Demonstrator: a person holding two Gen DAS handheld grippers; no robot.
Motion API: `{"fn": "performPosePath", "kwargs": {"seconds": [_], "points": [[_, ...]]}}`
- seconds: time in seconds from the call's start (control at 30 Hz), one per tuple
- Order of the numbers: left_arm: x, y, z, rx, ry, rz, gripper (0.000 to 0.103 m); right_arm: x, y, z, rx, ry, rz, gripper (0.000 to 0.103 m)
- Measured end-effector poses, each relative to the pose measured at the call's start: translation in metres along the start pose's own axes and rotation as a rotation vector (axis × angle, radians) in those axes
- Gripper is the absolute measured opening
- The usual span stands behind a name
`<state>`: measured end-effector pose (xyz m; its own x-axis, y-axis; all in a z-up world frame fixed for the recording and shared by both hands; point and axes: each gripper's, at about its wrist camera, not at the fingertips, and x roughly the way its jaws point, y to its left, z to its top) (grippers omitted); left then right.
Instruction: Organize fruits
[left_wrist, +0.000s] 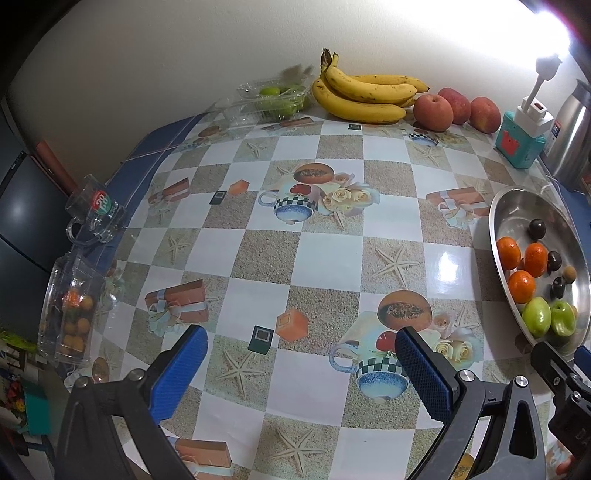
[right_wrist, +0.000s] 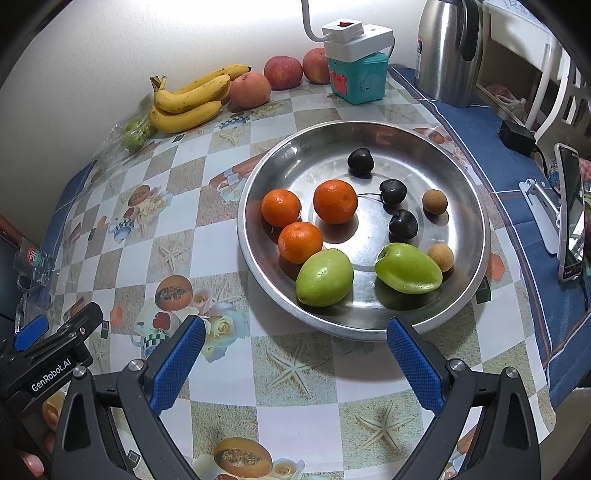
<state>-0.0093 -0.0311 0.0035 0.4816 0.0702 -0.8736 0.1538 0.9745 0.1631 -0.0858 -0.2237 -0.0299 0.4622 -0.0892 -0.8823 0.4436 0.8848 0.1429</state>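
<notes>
A steel bowl (right_wrist: 469, 206) holds three tangerines (right_wrist: 334, 201), two green fruits (right_wrist: 324, 277), three dark cherries (right_wrist: 402, 223) and two small brown fruits (right_wrist: 434, 201). It also shows at the right of the left wrist view (left_wrist: 496, 206). A bunch of bananas (left_wrist: 365, 96), three apples (left_wrist: 433, 112) and a clear box of green fruits (left_wrist: 275, 98) lie by the far wall. My left gripper (left_wrist: 301, 345) is open and empty over the tablecloth. My right gripper (right_wrist: 295, 338) is open and empty just in front of the bowl.
A clear box of small orange fruits (left_wrist: 72, 306) and a glass mug (left_wrist: 98, 214) stand at the table's left edge. A teal box with a power strip (right_wrist: 358, 70), a steel kettle (right_wrist: 448, 51) and a phone on a stand (right_wrist: 570, 210) are at the right.
</notes>
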Motion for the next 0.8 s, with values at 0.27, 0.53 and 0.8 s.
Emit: {"fn": "performPosePath", "kwargs": {"seconds": [0.27,0.53,0.8], "points": [[0.0017,-0.0002,-0.0007,-0.001,0.003,-0.003,0.103,0.0021,-0.0002,-0.0003,0.003,0.009,-0.004,0.099],[0.0023,0.0002,-0.0003,0.000,0.005,-0.004,0.103,0.0039,-0.0001,-0.0009,0.005,0.016,-0.007,0.099],[0.0024,0.0003,-0.0006,0.000,0.005,-0.003,0.103,0.0050,-0.0001,-0.0010,0.006,0.020,-0.008,0.099]]}}
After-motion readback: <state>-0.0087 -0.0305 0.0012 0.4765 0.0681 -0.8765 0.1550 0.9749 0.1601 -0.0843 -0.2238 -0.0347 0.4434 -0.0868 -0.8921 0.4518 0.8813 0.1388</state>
